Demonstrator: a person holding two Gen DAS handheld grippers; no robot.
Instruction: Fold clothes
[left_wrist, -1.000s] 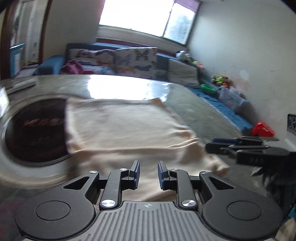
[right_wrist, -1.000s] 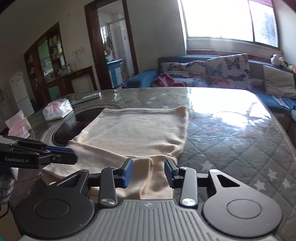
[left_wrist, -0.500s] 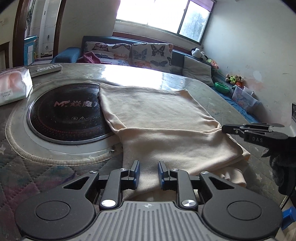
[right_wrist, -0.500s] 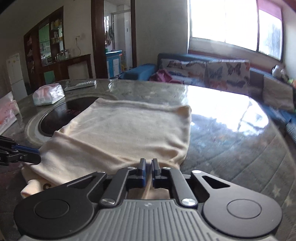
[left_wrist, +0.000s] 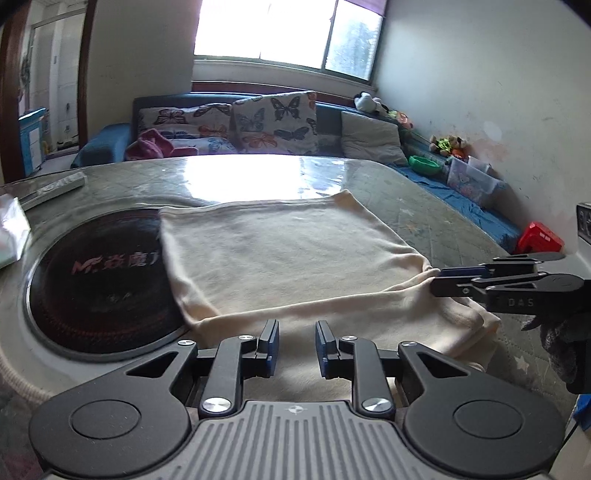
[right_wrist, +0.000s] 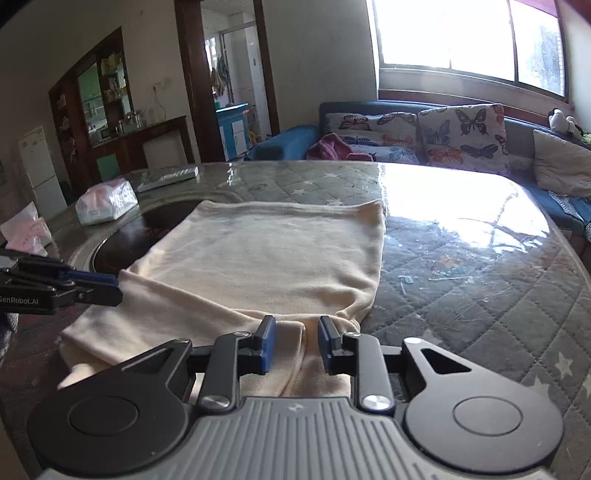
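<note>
Lying across the middle of the tabletop (right_wrist: 461, 266), the cream garment (left_wrist: 288, 254) had its near portion folded over on itself, so a doubled band ran along the near edge while a single flat layer stretched toward the far edge. Its left side overlapped the dark round cooktop (left_wrist: 99, 288) set into the table.

The left gripper (left_wrist: 295, 343) hovered over the near band with its jaws apart, a clear gap between the blue pads and only cloth beneath them; nothing was pinched. The right gripper (right_wrist: 294, 343) sat at the garment's near right corner, where a ridge of fabric rose between its fingers. Its jaws had just been opening, and the pads stood off the cloth on either side, so it appeared to grip nothing, though the fisheye view made the exact clearance hard to judge. In the left wrist view the right gripper's tips touched or nearly touched the fold's right end.

A plastic-wrapped tissue pack (right_wrist: 107, 202) and a remote control (right_wrist: 168, 177) lay near the far left edge of the tabletop. Behind the table a blue sofa (right_wrist: 288, 146) carried butterfly-print cushions (right_wrist: 465, 138).
</note>
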